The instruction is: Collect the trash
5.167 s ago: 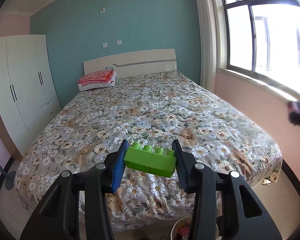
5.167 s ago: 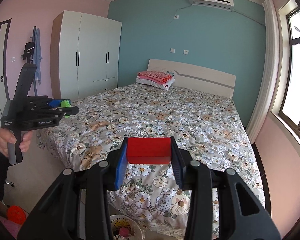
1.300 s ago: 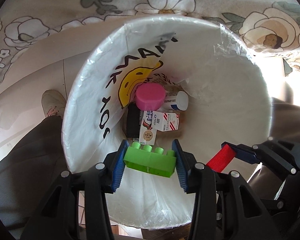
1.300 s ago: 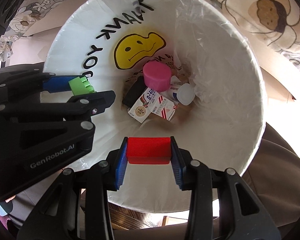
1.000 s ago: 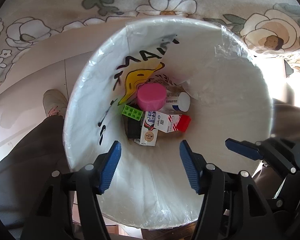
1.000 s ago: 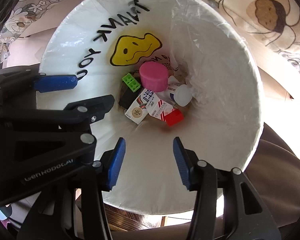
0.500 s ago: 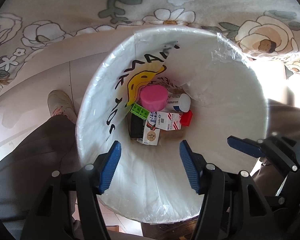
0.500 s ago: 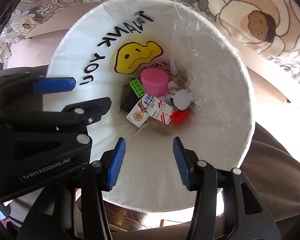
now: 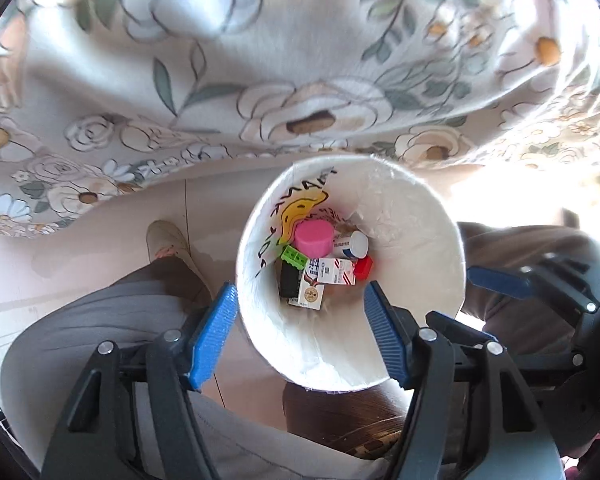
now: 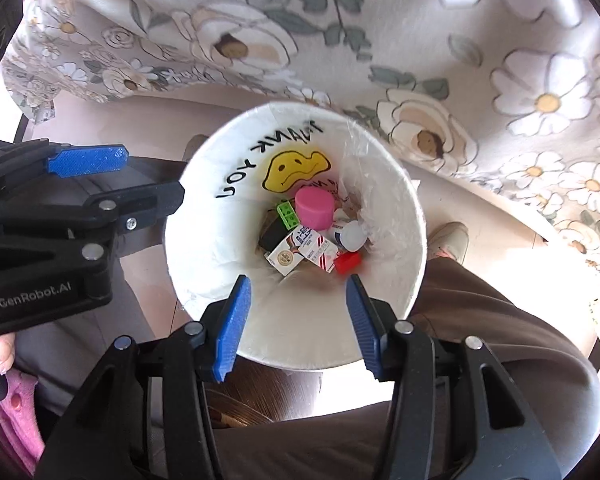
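A white bin (image 9: 432, 240) (image 10: 204, 264) with a plastic liner and a yellow smiley stands on the floor below both grippers. At its bottom lie the green brick (image 9: 295, 257) (image 10: 287, 214), the red block (image 9: 363, 267) (image 10: 347, 261), a pink lid (image 9: 313, 237) (image 10: 314, 208), a carton (image 9: 332, 273) (image 10: 300, 252) and a small white bottle (image 9: 352, 243) (image 10: 350, 235). My left gripper (image 9: 300, 334) hangs above the bin with its jaws opening and nothing between them. My right gripper (image 10: 298, 324) is open and empty above the bin too.
The flowered bedspread (image 9: 300, 60) (image 10: 420, 32) hangs over the bed's edge just beyond the bin. A person's legs in brown and grey trousers (image 10: 480, 320) (image 9: 100, 320) and shoes (image 9: 168, 240) (image 10: 450, 242) stand either side of the bin on the pale floor.
Both grippers let go of their blocks, which dropped to the bin's bottom. Both grippers have since risen, so the bin looks smaller and more bedspread shows. The left jaws have spread wider.
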### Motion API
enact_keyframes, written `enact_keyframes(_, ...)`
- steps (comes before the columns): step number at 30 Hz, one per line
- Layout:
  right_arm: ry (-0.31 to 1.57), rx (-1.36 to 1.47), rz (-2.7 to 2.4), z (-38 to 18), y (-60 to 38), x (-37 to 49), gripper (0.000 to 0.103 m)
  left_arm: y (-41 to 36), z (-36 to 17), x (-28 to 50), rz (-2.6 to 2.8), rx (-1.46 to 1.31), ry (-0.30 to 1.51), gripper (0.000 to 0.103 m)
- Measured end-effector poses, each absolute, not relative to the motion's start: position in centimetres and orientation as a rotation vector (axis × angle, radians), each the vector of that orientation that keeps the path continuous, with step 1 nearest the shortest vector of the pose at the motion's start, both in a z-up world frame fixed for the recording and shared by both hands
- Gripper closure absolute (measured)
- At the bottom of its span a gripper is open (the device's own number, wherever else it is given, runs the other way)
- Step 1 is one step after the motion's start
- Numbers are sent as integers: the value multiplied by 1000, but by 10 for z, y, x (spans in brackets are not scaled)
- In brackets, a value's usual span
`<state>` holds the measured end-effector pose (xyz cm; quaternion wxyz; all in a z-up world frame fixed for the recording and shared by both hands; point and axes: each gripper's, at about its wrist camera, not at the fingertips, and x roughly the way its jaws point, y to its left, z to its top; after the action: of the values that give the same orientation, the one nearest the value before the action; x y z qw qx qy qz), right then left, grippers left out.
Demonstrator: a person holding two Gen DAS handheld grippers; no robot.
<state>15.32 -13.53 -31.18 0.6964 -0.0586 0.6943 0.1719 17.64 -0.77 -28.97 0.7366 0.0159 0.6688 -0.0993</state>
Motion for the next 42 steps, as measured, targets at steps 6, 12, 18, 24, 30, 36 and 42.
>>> enact_keyframes(6, 1372, -145, 398, -228, -143, 137, 52, -3, -209, 154, -196, 80, 1269, 20)
enact_keyframes(12, 1185, -137, 373, -152, -155, 111, 42, -2, -141, 126, -179, 103, 1099, 14)
enact_keyframes(18, 1032, -113, 355, -93, -165, 75, 34, 0, -87, 91, -172, 116, 952, 12)
enact_keyframes(24, 886, -132, 326, -48, -163, 40, 28, -5, -50, 53, -156, 161, 814, 8)
enact_keyframes(30, 760, -103, 265, -18, -164, 10, 19, -5, -33, 34, -132, 164, 764, 8)
enact_keyframes(36, 658, -123, 157, -4, -161, -14, 18, -7, -27, 23, -89, 163, 752, 8)
enact_keyframes(42, 663, -110, 128, -4, -164, -17, 18, -11, -29, 19, -92, 171, 766, 8)
